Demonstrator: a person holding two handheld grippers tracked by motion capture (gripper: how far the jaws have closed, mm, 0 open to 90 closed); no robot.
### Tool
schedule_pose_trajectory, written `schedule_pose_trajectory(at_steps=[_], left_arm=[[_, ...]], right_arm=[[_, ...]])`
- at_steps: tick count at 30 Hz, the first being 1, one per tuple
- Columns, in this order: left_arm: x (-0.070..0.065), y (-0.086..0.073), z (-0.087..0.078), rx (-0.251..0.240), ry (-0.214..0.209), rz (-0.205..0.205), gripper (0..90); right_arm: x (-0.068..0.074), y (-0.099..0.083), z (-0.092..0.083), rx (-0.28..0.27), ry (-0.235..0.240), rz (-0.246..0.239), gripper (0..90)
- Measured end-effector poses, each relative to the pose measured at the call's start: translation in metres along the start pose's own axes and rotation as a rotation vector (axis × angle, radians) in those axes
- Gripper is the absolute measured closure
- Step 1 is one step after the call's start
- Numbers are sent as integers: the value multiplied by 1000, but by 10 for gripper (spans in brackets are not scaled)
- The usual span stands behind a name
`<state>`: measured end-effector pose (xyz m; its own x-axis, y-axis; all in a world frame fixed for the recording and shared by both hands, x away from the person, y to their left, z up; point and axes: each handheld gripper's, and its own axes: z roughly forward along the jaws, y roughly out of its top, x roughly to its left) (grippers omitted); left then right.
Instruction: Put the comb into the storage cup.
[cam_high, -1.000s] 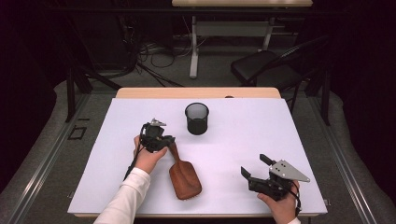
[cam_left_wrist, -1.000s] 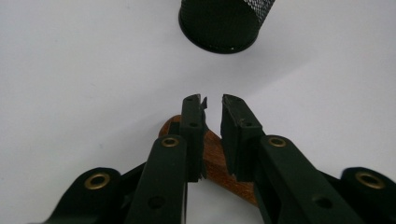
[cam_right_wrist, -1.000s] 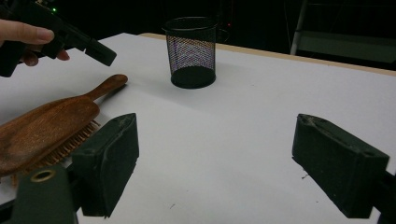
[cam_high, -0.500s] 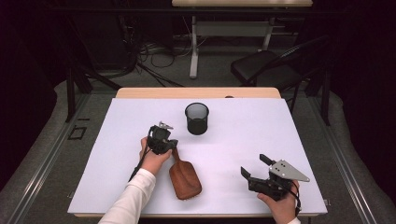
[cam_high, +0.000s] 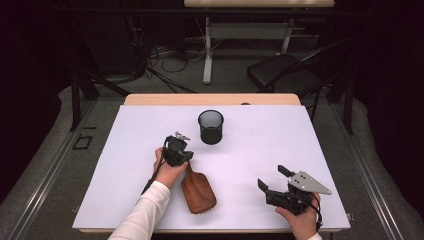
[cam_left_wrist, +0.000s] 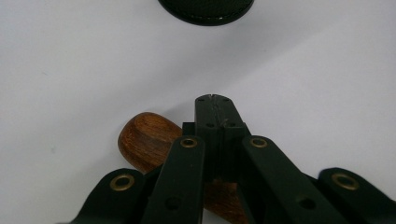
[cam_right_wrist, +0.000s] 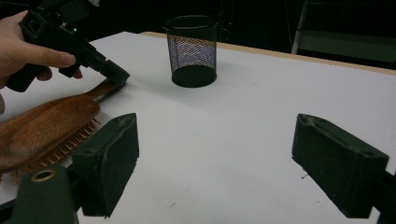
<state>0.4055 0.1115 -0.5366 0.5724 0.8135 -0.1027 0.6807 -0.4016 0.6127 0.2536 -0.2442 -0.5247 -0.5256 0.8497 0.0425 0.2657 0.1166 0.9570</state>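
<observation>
The wooden hairbrush (cam_high: 198, 192) lies bristles down on the near middle of the white surface (cam_high: 280, 140). Its long axis runs from near right to far left: the broad head is toward the person, and the handle points away toward the far left. The left tongs (cam_high: 186, 159) have just drawn together and are clamped on that handle near its end, with the rounded tip poking out beside the closed jaws in the left gripper view. The right tongs (cam_high: 270, 178) stand wide with nothing between them, near the right front corner, well apart from the brush. A black mesh cup (cam_high: 210, 127) stands upright beyond the brush. Behind the surface are a dark folding chair (cam_high: 285, 72), loose cables (cam_high: 160, 55) on the floor, and a pale table's leg (cam_high: 207, 50).
</observation>
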Motion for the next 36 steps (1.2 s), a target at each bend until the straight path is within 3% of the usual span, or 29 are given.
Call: schedule_pose_trajectory(at_steps=[17, 28, 36], left_arm=[[7, -7, -9, 26, 36, 17, 897], [17, -23, -21, 13, 43, 5, 897], [20, -36, -30, 13, 52, 20, 897]], right_arm=[[0, 0, 0, 2, 3, 1, 146], [0, 0, 1, 2, 6, 5, 146], [0, 0, 0, 9, 9, 13, 147]])
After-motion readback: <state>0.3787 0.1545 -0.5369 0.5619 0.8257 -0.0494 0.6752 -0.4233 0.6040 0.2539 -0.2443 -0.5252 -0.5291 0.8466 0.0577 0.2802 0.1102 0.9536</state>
